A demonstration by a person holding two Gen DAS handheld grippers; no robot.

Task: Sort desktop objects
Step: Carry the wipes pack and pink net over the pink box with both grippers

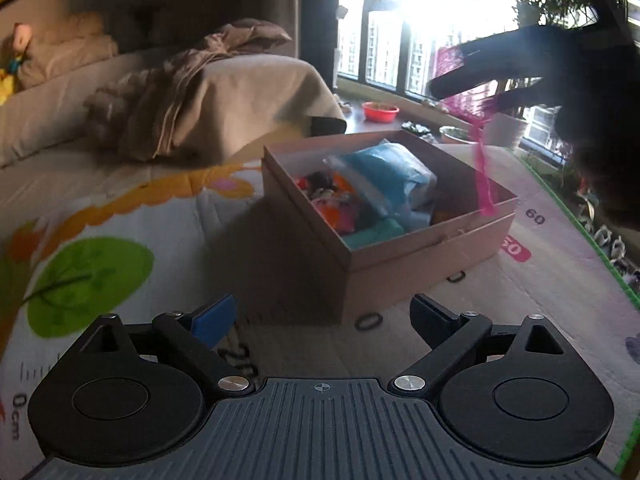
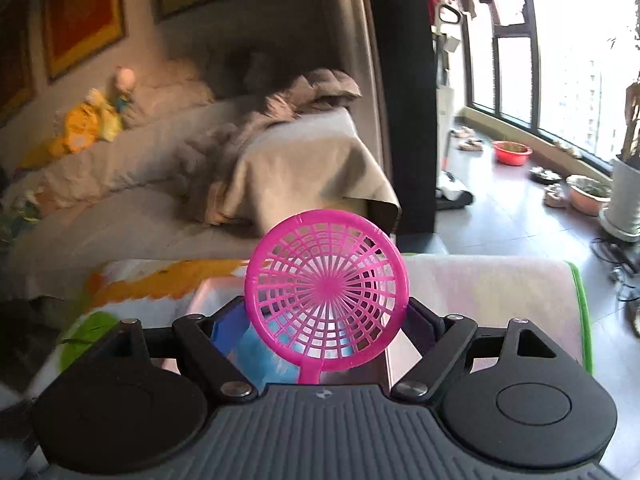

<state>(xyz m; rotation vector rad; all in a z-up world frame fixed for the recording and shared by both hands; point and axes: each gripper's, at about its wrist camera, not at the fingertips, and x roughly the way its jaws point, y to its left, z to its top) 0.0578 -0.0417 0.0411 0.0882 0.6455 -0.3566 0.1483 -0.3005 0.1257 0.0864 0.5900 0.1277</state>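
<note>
Right tool (image 2: 326,312) grips the pink strainer (image 2: 326,292) above the open cardboard box (image 1: 400,248); left tool (image 1: 322,320) hangs spread wide, holding nothing, over the play mat (image 1: 120,220).

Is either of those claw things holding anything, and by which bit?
The right gripper holds a pink plastic mesh strainer by the rim of its round head, handle hanging down. The left gripper is open and empty.

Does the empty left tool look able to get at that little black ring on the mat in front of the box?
Probably yes: the left tool is open and the black ring lies just ahead on the mat, nothing between.
</note>
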